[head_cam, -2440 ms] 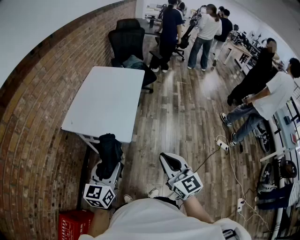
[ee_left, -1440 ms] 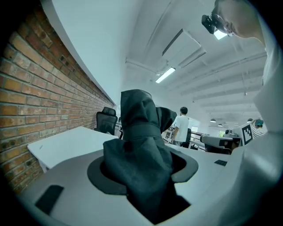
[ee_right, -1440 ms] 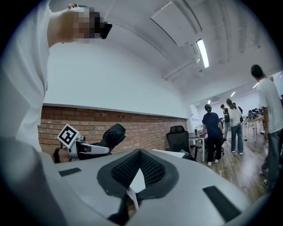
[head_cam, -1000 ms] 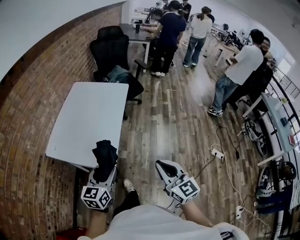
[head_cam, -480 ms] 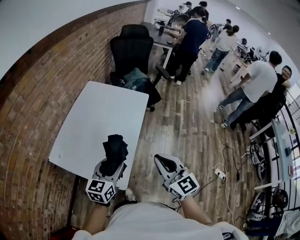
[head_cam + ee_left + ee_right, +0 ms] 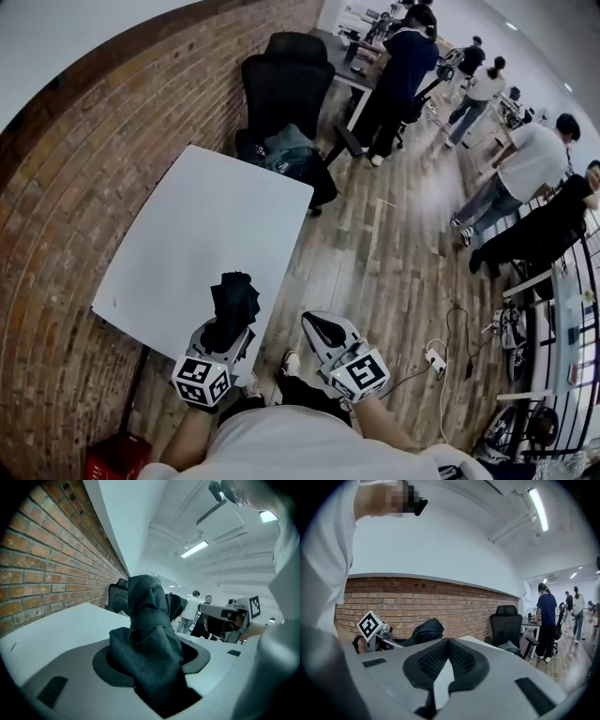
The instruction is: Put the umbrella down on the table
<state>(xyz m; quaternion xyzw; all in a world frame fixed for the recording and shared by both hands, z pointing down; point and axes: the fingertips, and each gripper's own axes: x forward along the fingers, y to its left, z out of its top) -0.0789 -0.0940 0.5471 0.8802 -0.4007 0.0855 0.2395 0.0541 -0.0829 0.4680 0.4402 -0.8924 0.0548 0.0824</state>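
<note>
By the white table [image 6: 187, 234], left gripper [image 6: 225, 330] pinches crumpled fabric umbrella [image 6: 236, 298].

The umbrella [image 6: 234, 298] is folded, its dark fabric bunched and crumpled. It stands up out of the left gripper's [image 6: 225, 330] clamped jaws, over the near edge of the table [image 6: 202, 225], a plain white rectangle beside the brick wall [image 6: 66, 187].

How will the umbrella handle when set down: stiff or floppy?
Probably floppy outside: the umbrella has cloth bunched in loose folds past the left gripper. Likely light, held by one gripper alone. Could slump sideways on the table.
</note>
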